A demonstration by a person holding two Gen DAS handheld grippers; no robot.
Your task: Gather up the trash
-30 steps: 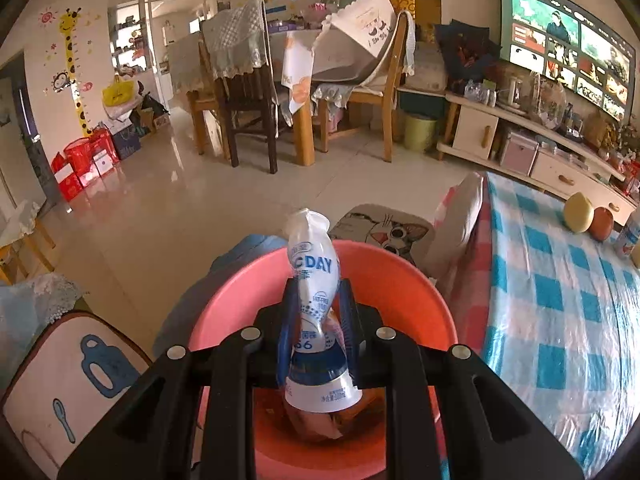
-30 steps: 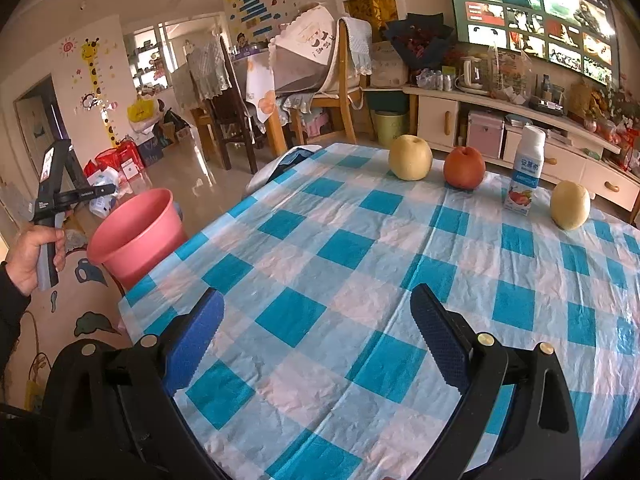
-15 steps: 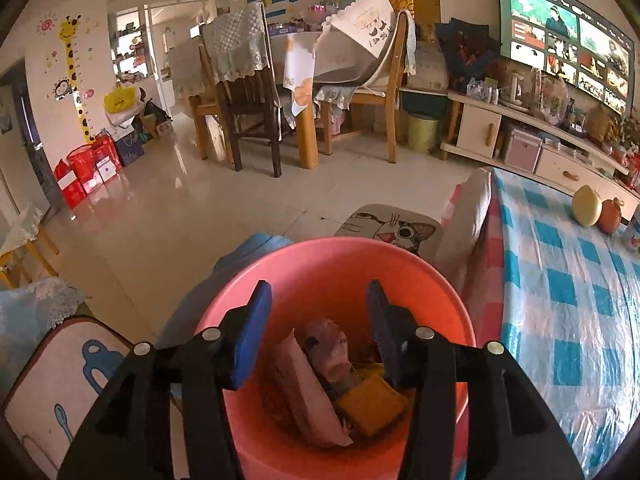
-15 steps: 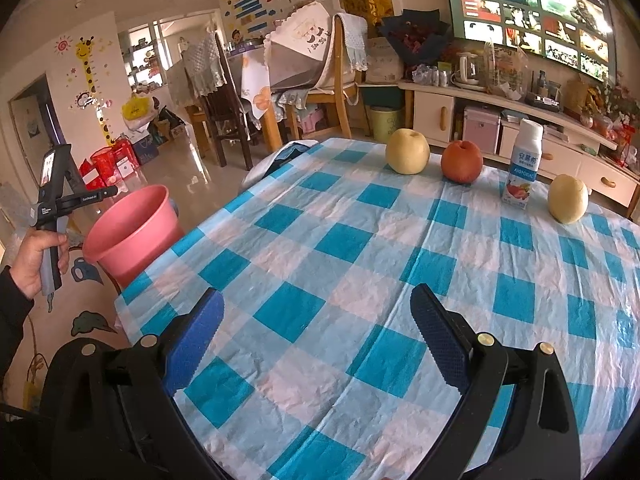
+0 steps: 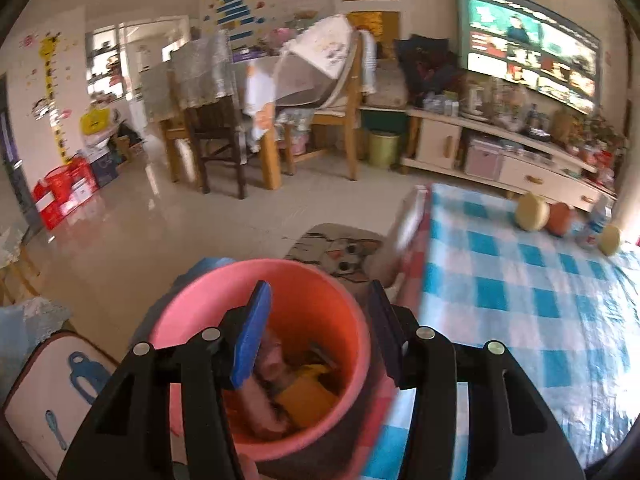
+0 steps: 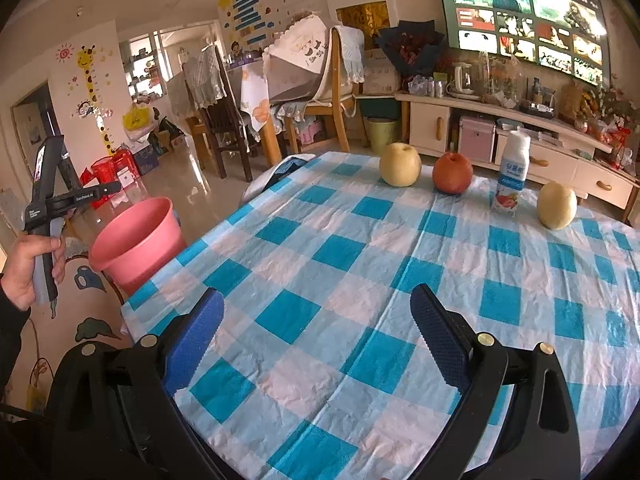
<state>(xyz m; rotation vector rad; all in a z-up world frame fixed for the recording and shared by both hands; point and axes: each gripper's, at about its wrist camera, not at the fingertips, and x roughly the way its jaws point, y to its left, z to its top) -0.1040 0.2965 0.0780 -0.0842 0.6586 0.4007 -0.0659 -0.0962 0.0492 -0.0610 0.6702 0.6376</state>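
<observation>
The desk (image 6: pixel 360 280), draped in a crinkled blue-and-white checked plastic cloth, fills most of the right wrist view. Just off its left edge stands the round pink plastic bucket (image 6: pixel 136 240), the bin for this job. In the left wrist view its orange-lit inside holds crumpled wrappers (image 5: pixel 296 384): a yellow piece, a pinkish one and others too blurred to name.

Along the far side of the desk stand a pale yellow pear (image 6: pixel 400 165), a red apple (image 6: pixel 453 173), a small white drink bottle with a fruit label (image 6: pixel 512 178) and a second yellow pear (image 6: pixel 557 205), each a little apart from the next. The rest of the cloth looks bare of litter.

The left gripper (image 5: pixel 320 332) hangs above the bucket with its blue pads spread and nothing between them. The right gripper (image 6: pixel 316 332) sits low over the near part of the desk, its pads wide apart and empty.

The step in hand looks like the moment just after a drop into the bucket. If the bottle counts as trash, the next move calls for a reach across the cloth to it, closing on its body without knocking the apple or pear on either side; whether it is empty cannot be told.
</observation>
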